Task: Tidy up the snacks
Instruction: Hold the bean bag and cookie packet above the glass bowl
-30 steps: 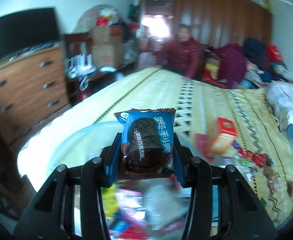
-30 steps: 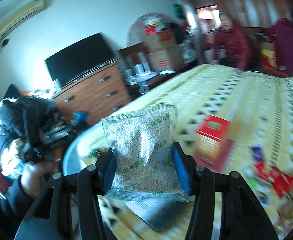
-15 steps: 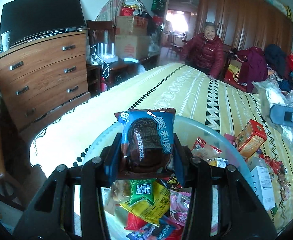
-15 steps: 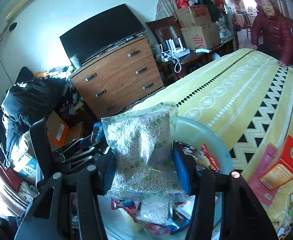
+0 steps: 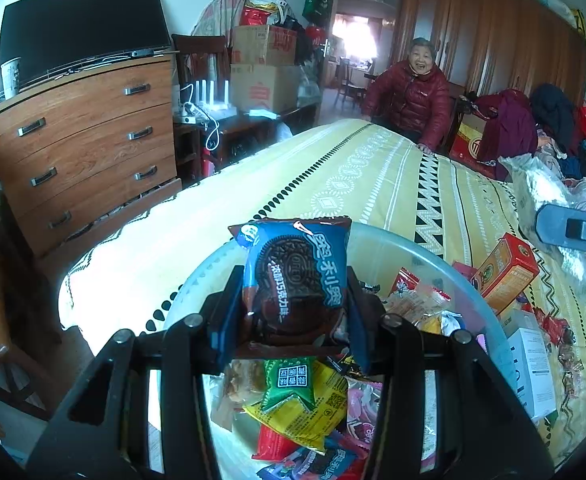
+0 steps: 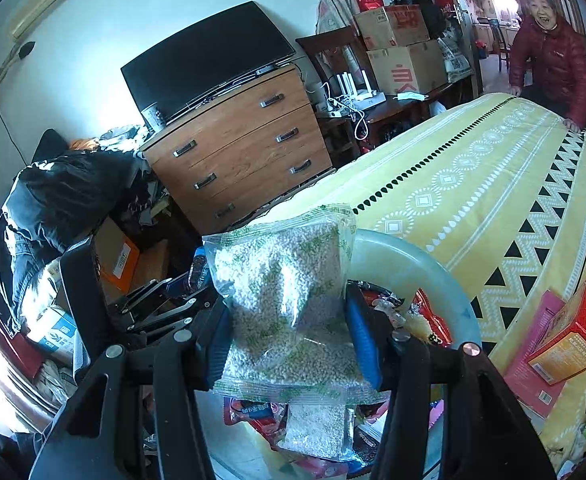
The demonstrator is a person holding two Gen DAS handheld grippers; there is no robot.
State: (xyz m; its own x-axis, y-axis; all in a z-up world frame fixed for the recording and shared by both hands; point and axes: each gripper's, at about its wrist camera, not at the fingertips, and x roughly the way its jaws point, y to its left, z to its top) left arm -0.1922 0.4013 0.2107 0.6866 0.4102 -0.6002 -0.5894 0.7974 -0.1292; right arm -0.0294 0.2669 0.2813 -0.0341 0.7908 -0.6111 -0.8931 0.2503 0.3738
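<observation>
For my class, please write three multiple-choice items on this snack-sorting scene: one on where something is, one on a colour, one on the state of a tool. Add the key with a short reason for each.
1. Where does the orange-and-red box lie?
A. Inside the basin
B. On the yellow bedspread beside the basin
C. On the wooden dresser

2. What is the main colour of the cookie packet in the left tool?
A. Blue
B. Green
C. White

3. What is the state of the right tool?
A. Open and empty
B. Shut on a red box
C. Shut on a clear bag of pale grains

Key: 1 B, the box rests on the bedspread just outside the pale basin rim. 2 A, its wrapper is blue with a dark cookie printed on it. 3 C, both blue pads press the bag of pale grains above the basin.
</observation>
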